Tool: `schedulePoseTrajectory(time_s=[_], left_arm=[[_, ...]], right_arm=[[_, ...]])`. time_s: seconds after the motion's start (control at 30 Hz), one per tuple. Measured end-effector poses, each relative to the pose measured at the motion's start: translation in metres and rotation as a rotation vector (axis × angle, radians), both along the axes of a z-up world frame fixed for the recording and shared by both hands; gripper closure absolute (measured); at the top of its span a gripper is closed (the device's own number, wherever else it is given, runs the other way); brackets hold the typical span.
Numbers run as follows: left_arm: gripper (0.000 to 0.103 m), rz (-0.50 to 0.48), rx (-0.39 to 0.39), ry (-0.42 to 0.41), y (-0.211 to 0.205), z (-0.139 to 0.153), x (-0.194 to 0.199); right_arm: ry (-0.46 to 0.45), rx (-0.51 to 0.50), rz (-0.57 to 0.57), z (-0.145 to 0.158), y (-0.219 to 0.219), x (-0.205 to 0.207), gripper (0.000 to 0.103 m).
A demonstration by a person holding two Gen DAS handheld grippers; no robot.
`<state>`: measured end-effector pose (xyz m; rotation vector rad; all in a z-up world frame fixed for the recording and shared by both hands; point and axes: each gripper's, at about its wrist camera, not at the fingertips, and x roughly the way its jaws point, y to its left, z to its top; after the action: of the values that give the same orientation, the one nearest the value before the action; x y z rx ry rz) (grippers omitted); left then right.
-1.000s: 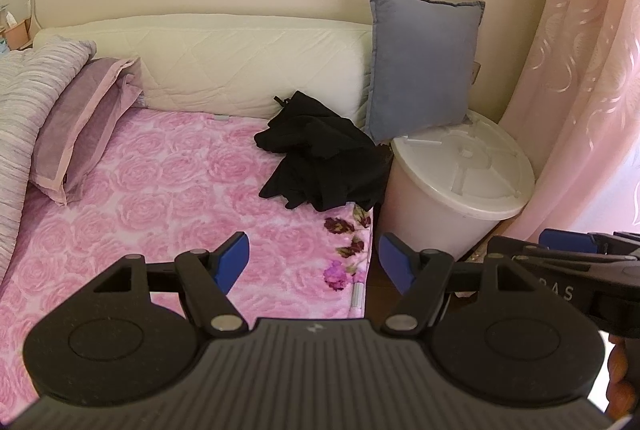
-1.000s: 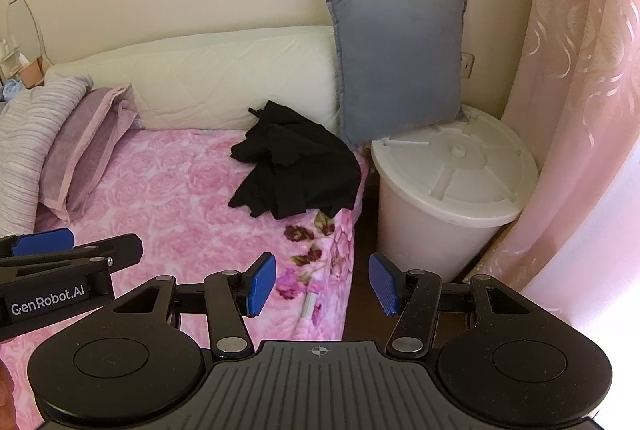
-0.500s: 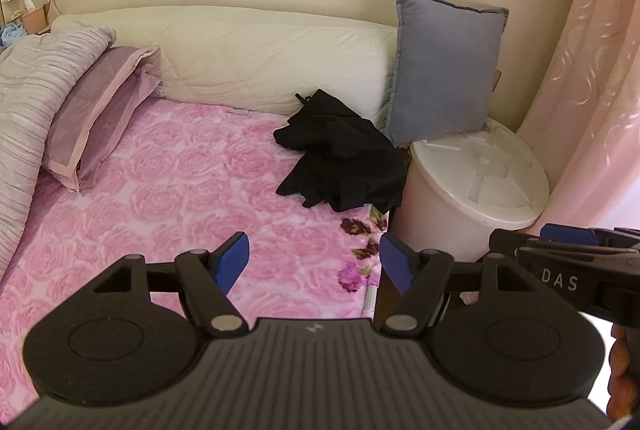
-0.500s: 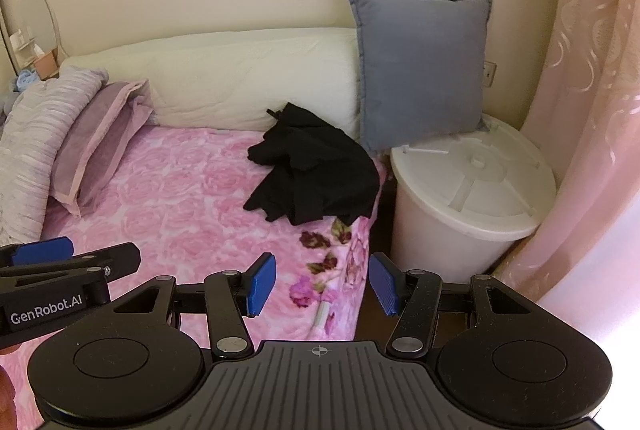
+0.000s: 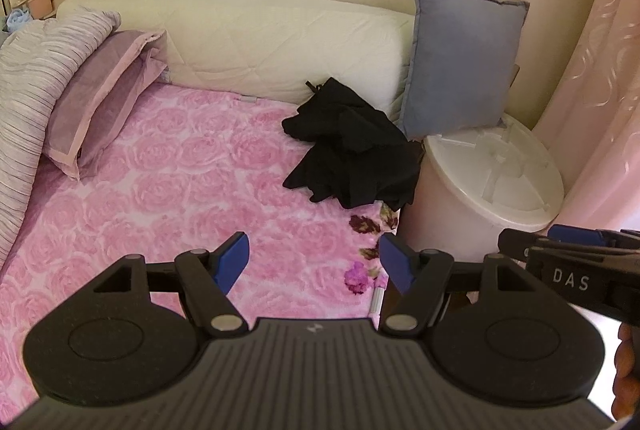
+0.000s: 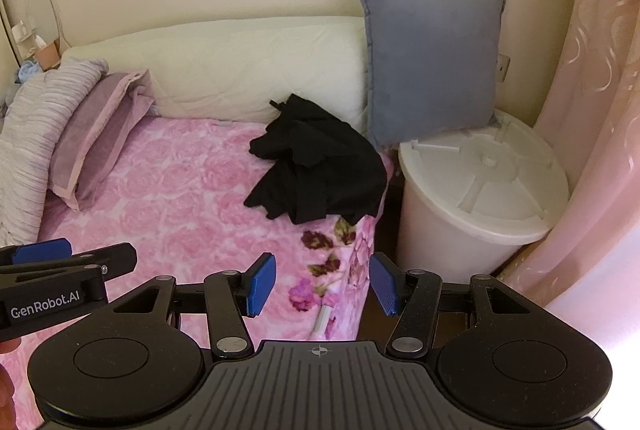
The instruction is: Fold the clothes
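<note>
The garment (image 5: 352, 154) is a black crumpled heap on the bed (image 5: 180, 190), at the corner nearest the white bin (image 5: 492, 190) and just in front of the grey cushion (image 5: 460, 58). One edge of the heap lies at the bed's side, next to the bin. No fold is begun yet; by my reading the step in hand is the reach to pick the garment up and spread it.

Both tongs are apart and hold nothing: the left tongs (image 5: 314, 264) and the right tongs (image 6: 322, 284) hang short of the garment, over the near part of the bed. Each shows at the edge of the other's view.

To do this well, I would take the heap at two well-separated points on its edge, not in the thick middle, so that it opens as it lifts. Seams and corners are hard to tell in the black cloth, so the first lift may have to find them. Then drag it away from the bin onto the open pink stretch, lest a sleeve slip off the side.

The bed's rose-patterned cover (image 6: 168, 198) looks soft and plush, so cloth may cling when smoothed. Beyond the garment a cream bolster (image 5: 248, 42) runs along the wall. Far from the bin lie a mauve pillow (image 5: 100, 98) and a striped quilt (image 5: 28, 90). A pink curtain (image 6: 592, 110) hangs past the bin.
</note>
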<state>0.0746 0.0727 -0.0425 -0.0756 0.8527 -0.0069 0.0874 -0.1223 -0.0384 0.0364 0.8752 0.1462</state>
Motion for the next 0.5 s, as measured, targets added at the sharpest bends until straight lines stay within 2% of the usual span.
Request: schedulePoseTrajectory(time_s=[0.37, 0.5], left_arm=[[0.034, 0.006, -0.010, 0.065, -0.011, -0.028, 0.054], [0.035, 0.011, -0.024, 0.091, -0.013, -0.045, 0.084]], right_arm=[[-0.005, 0.063, 0.002, -0.020, -0.026, 0.047, 0.047], [0.005, 0.034, 0.010, -0.037, -0.034, 0.079, 0.047]])
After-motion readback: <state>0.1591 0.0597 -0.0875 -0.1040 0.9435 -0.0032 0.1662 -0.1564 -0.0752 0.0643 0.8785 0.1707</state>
